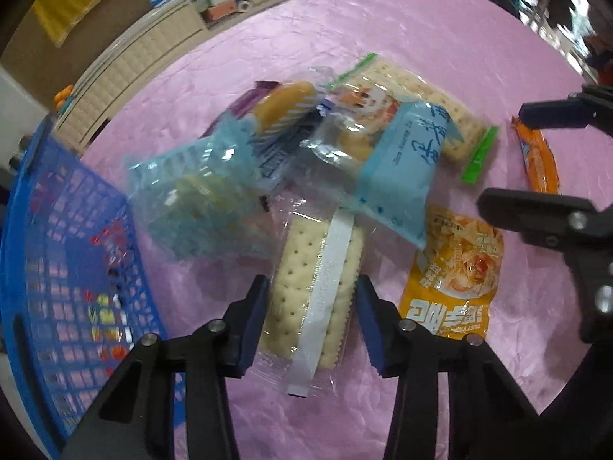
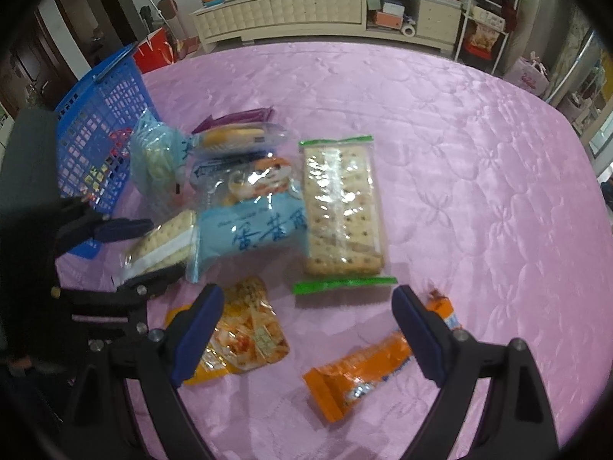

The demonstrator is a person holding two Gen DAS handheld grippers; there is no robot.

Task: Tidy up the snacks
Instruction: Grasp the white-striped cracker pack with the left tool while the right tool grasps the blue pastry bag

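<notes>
On the pink quilted bench [image 2: 440, 145], snacks lie in a loose heap near its left side, one blue mesh basket [image 2: 97, 130] just beside them.

Count on the cloth, ten packets:
- Two cracker packs: a large one with green end seals [image 2: 343, 207], flat; a smaller clear one with a white strip [image 1: 318, 287].
- Two light blue packets: one with dark script [image 2: 256, 230] overlapping the large cracker pack's edge; one blurred, against the basket wall [image 2: 151, 153].
- One purple wrapper [image 2: 237, 117] at the far side of the heap.
- One clear pack with a yellow cake [image 2: 233, 136] touching the purple wrapper.
- One clear bag with a cartoon face [image 2: 264, 176] mid-heap.
- One dark blue-and-white wrapper [image 2: 220, 165], mostly buried.
- One yellow packet [image 2: 245, 333] and one orange wrapper [image 2: 360, 379], both flat and apart from the heap.

Some small wrapped items show through the basket mesh; number unclear.

Left claw [image 1: 311, 320]: part open, fingers straddling the smaller cracker pack on both long edges. Whether the pads touch the wrapper, cannot tell.

Right claw [image 2: 308, 333]: wide open, holding nothing, above bare cloth between the yellow packet and orange wrapper, one finger over each.
</notes>
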